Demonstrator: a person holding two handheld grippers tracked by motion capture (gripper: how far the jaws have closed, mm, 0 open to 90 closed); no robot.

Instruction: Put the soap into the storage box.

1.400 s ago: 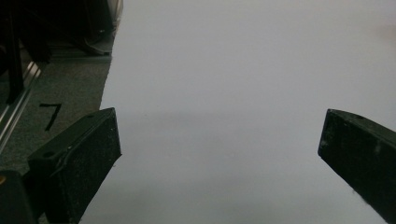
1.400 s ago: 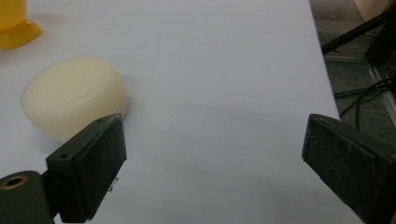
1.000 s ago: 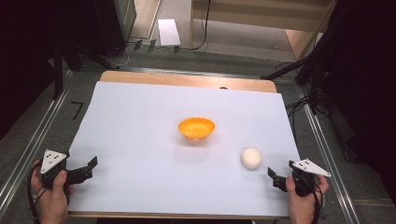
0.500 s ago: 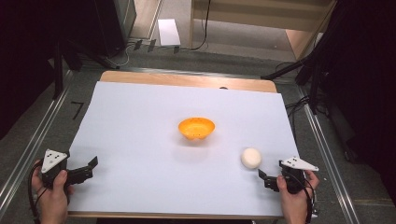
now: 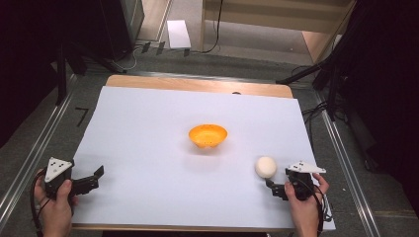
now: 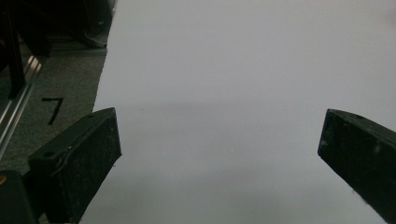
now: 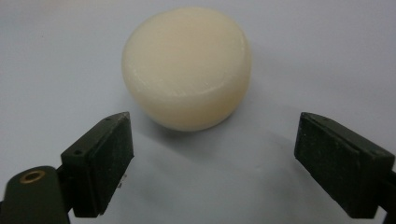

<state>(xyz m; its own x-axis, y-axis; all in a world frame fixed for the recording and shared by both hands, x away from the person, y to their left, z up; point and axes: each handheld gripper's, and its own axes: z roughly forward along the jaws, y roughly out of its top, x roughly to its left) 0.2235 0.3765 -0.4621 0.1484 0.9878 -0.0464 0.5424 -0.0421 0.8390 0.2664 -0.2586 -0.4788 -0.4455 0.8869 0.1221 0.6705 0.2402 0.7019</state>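
Right gripper (image 5: 274, 186) held low at the near right of the sheet (image 5: 148, 128), jaws spread wide and aimed at the ball (image 5: 266, 167), likely to straddle it before closing. Nothing between the jaws yet: ball just beyond the tips, apart from both in the right gripper view, resting on the sheet. Left gripper (image 5: 94, 178) parked at the near left edge, also gaping, with bare sheet between its 2 jaws, probably kept out of the way. Bowl (image 5: 208, 135) near the middle, well apart from the ball, a plausible place to drop it.

Ball (image 7: 187, 67): cream-white, matte, rounded but a little squat, with a faint seam along the lower side. No dents visible.
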